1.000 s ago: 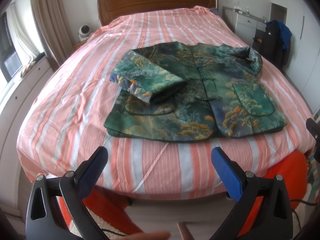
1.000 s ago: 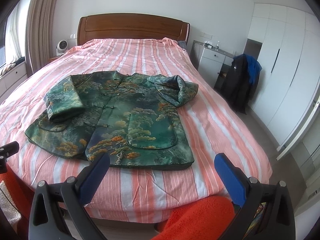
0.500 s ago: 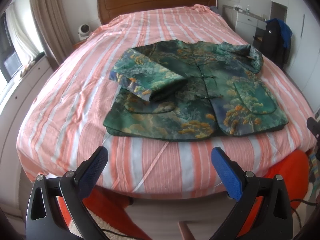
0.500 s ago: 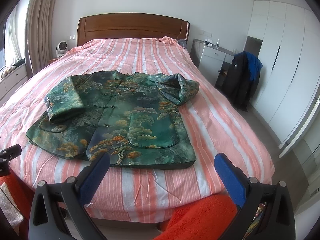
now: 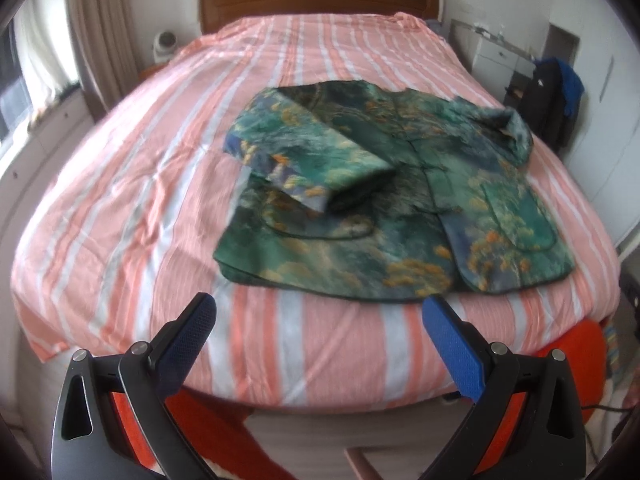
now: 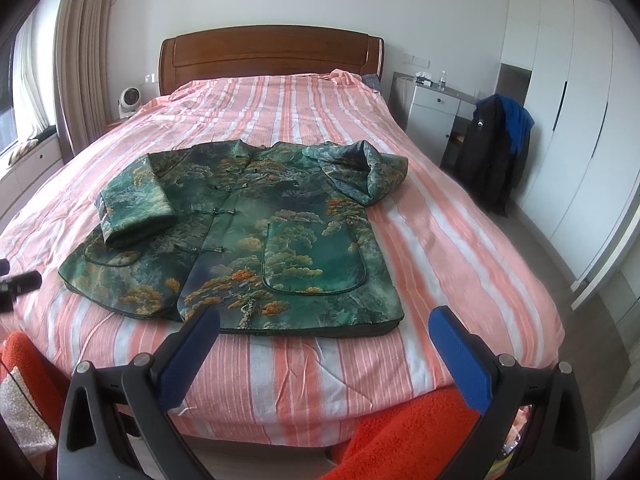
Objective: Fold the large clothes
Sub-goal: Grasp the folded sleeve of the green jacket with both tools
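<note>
A: Where does your jacket sit right now?

B: The green brocade jacket (image 6: 256,240) lies front-up in the middle of the frame on the striped bed (image 6: 460,264), hem toward you; one sleeve (image 6: 132,204) is already folded across the chest at centre left; the other sleeve (image 6: 364,168) is bunched at upper right of the garment, not yet folded by the look of it.

A: And your grippers?

B: Your left gripper (image 5: 320,344) and right gripper (image 6: 324,352) both hang at the bottom of their frames with jaws spread wide, holding nothing, short of the hem.

A: What could go wrong?

B: The fabric looks thick and slippery; pinch only the top layer at the hem and the jacket may slide or the folded sleeve may roll off; a shallow bite would cause that.

A: Do the views differ?

B: Your right view shows the white wardrobe (image 6: 568,120) and the left gripper's tip at its left edge; your left view is blurred, though it shows the folded cuff's dark opening more plainly.
</note>
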A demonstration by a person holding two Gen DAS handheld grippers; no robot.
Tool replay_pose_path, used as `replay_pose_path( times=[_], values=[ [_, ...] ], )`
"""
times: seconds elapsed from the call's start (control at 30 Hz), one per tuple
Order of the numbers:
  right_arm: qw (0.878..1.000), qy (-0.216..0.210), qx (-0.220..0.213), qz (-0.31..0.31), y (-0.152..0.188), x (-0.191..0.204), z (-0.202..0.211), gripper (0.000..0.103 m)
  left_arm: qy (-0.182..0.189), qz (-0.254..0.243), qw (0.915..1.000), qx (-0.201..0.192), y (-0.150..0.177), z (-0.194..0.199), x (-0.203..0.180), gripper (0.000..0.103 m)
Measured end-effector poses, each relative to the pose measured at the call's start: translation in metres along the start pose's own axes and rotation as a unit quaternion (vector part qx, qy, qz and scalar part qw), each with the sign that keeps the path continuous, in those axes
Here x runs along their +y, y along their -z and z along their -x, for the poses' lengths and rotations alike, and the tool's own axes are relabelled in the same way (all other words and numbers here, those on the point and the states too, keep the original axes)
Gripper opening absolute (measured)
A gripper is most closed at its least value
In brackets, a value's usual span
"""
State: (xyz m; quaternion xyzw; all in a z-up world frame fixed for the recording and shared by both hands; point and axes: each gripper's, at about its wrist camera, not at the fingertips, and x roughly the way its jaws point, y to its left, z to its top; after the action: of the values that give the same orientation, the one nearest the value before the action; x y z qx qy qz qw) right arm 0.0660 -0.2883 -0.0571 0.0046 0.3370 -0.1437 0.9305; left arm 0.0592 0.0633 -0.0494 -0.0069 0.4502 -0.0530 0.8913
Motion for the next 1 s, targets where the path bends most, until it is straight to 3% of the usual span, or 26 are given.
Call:
replay_pose_path(
  times=[0.13,0.23,0.37,0.53,0.6,0.63,0.67,0.73,0.8,0.83,0.9,1.0],
  values=[
    [0.999,-0.046,-0.014,-0.019,-0.001,-0.023,-0.010,0.103,0.048,0.050,0.9968,0.040,-0.025,-0.047,0.070,0.103],
    [0.994,-0.093,-0.014,-0.053,-0.001,-0.054,-0.037,0.103,0.061,0.051,0.9941,0.073,-0.037,-0.093,0.096,0.102],
    [0.984,-0.131,0.036,-0.114,-0.002,-0.099,-0.093,0.103,0.075,0.032,0.9896,0.118,-0.043,-0.151,0.099,0.102],
    [0.966,-0.185,0.116,-0.140,0.005,-0.126,-0.158,0.103,0.062,0.023,0.9882,0.138,-0.044,-0.193,0.095,0.101],
    [0.961,-0.198,0.140,-0.135,0.010,-0.126,-0.179,0.103,0.081,0.035,0.9864,0.139,-0.041,-0.196,0.095,0.076],
    [0.959,-0.203,0.145,-0.131,0.012,-0.125,-0.185,0.103,0.082,0.035,0.9857,0.143,-0.039,-0.195,0.093,0.036],
    [0.958,-0.210,0.150,-0.128,0.014,-0.124,-0.192,0.102,0.077,0.035,0.9861,0.143,-0.038,-0.195,0.093,0.018],
    [0.952,-0.223,0.165,-0.131,0.017,-0.118,-0.207,0.099,0.073,0.030,0.9889,0.126,-0.035,-0.183,0.090,0.012],
    [0.948,-0.220,0.188,-0.133,0.019,-0.115,-0.221,0.069,0.061,0.019,0.9913,0.115,-0.030,-0.165,0.081,0.011],
    [0.949,-0.208,0.198,-0.128,0.020,-0.113,-0.225,0.061,0.062,0.014,0.9920,0.109,-0.023,-0.151,0.076,0.011],
    [0.951,-0.201,0.196,-0.125,0.018,-0.116,-0.224,0.030,0.071,0.011,0.9916,0.108,-0.020,-0.139,0.076,0.011],
    [0.954,-0.199,0.187,-0.126,0.014,-0.121,-0.208,0.019,0.077,0.006,0.9902,0.117,-0.008,-0.131,0.074,0.011]
  ],
)
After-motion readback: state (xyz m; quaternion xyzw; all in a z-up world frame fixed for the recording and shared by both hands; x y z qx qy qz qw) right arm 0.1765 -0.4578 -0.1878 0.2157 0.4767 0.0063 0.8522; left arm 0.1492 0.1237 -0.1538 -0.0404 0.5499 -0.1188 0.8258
